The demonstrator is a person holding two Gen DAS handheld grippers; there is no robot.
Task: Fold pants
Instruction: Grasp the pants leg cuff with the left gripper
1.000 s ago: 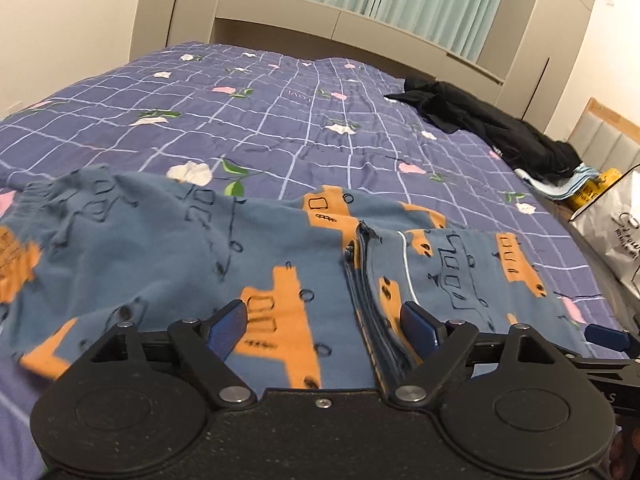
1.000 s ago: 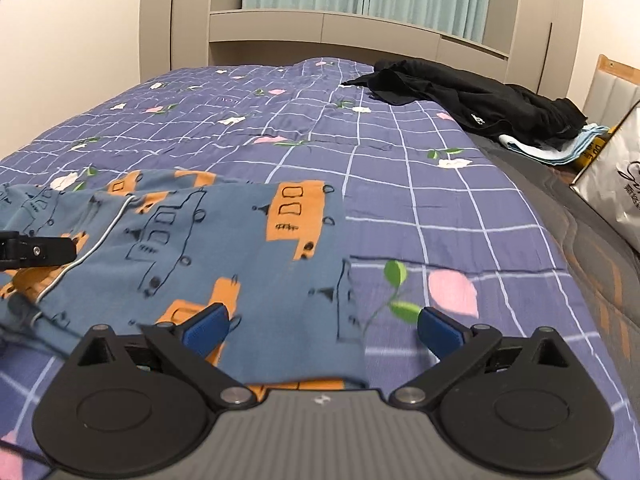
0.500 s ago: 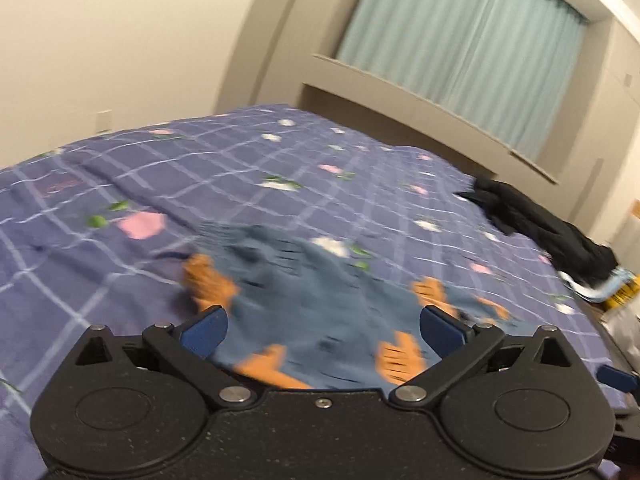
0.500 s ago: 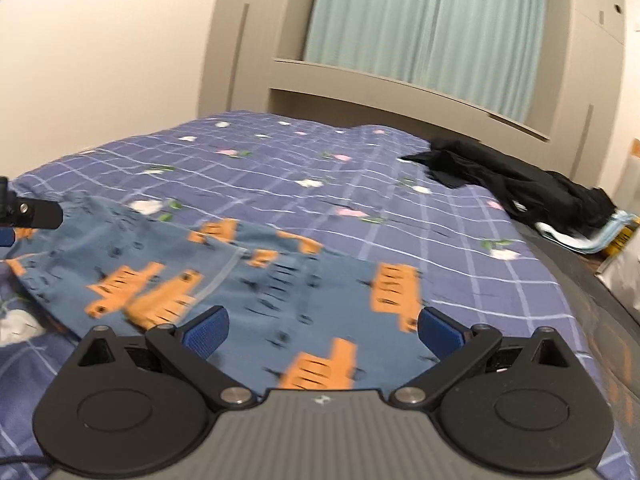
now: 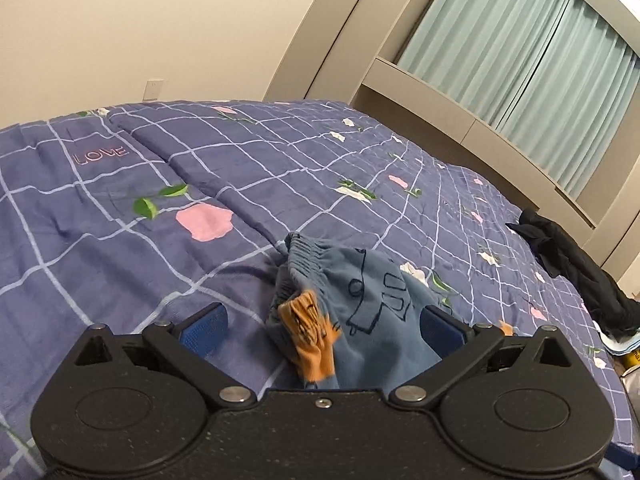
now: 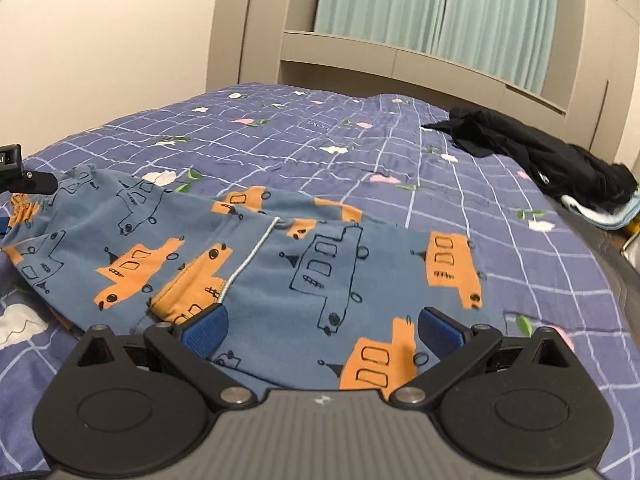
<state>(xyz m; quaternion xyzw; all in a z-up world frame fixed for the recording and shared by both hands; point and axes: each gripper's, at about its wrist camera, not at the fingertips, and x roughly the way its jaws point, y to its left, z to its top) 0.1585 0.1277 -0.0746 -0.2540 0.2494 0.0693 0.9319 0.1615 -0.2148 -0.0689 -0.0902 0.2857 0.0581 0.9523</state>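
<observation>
The pants, blue pyjama bottoms printed with orange and outline trucks, lie on the bed across the lower half of the right wrist view, folded so one leg rests over the other with a white piping seam running up the middle of the frame. Their long axis runs left to right there, the gathered waistband at the far left end. In the left wrist view that elastic waistband sits bunched in the lower centre, just ahead of the left tongs, whose blue pads stand wide apart with the cloth between them but nothing pinched. The right tongs are spread wide too, poised over the cloth near the leg end, gripping nothing. So each hand is nearest its own end: left to the waist, right to the legs. I'd judge the next fold brings one end over the other along that axis. Around them spreads the purple checked bedspread with flowers, and a heap of black clothes lies well apart at the right edge
</observation>
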